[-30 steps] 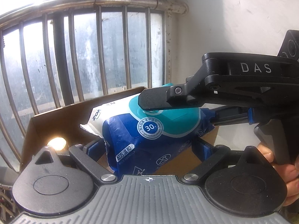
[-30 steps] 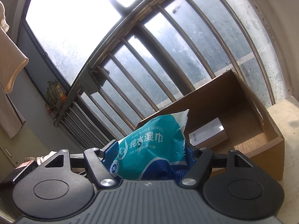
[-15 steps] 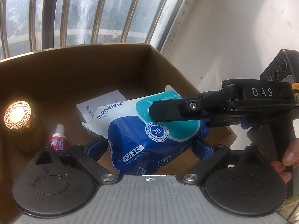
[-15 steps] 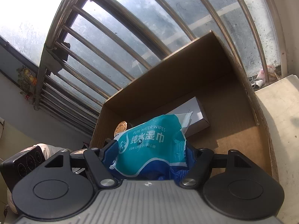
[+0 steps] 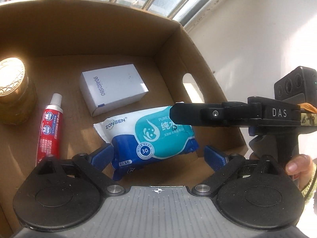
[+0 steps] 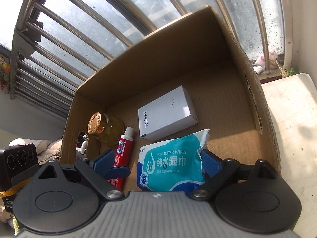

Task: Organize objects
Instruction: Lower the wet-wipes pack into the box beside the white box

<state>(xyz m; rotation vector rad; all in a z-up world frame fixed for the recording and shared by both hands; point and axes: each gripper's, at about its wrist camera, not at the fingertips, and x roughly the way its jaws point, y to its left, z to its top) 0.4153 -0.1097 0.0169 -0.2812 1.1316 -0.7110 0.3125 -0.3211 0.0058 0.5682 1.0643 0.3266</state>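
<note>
Lying on the cardboard box [image 5: 184, 45] floor, the wet-wipes pack [image 5: 150, 136] runs long-axis left to right between both grippers; the left gripper [image 5: 158, 154] stands wide, clear of it; the right gripper [image 6: 158, 163] is opening, its right pad at the pack's edge.
</note>
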